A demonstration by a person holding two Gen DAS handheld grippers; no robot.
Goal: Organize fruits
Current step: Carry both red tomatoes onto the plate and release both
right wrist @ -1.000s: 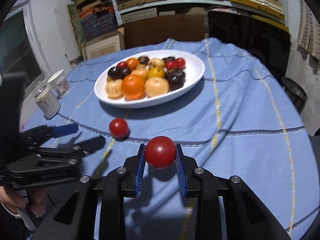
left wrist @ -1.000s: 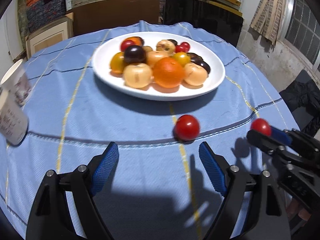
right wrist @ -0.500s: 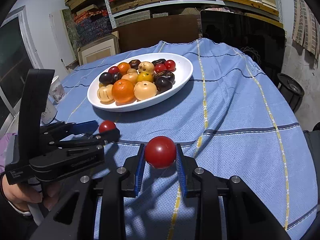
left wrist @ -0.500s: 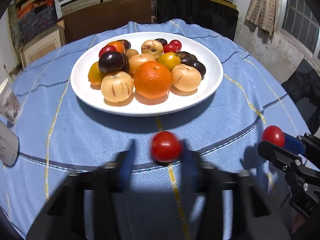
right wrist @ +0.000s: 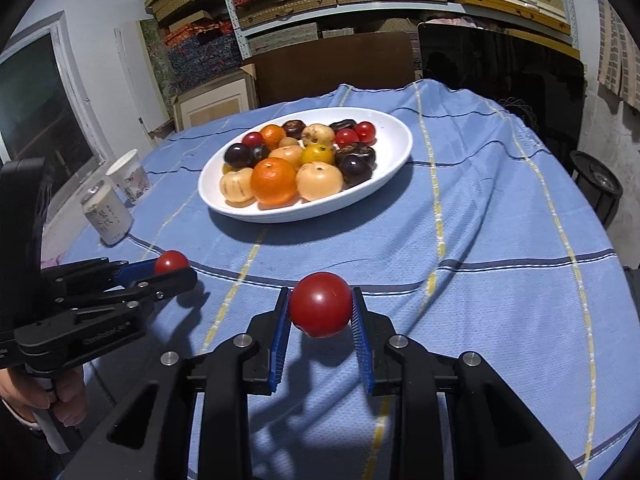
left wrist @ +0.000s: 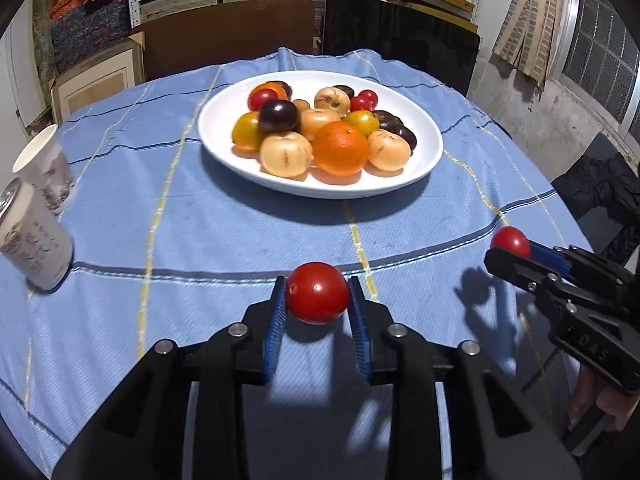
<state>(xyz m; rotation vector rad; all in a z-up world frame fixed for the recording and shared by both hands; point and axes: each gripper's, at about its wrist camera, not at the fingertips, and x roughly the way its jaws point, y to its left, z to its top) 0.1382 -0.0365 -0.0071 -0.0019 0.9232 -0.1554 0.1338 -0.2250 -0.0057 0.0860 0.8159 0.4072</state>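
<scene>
- Left wrist view: a glossy white oval plate [left wrist: 420, 168] at the far middle holds an orange [left wrist: 340, 148], pale peach fruits, dark plums and small tomatoes; the left gripper [left wrist: 318, 304] has its ribbed blue pads closed on a smooth round left tomato [left wrist: 318, 298] above the blue woven tablecloth [left wrist: 180, 240]
- Right wrist view: the right gripper [right wrist: 320, 312] is likewise clamped on a right tomato [right wrist: 320, 304], near of the plate; a can [right wrist: 107, 218] and paper cup [right wrist: 128, 176] stand at left

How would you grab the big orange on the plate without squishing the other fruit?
Take the orange across its widest middle, coming down from above. It sits at the front of the white plate, packed between two pale fruits, so a sideways approach looks blocked. Its round top stands clear, leaving room for the jaws.
</scene>
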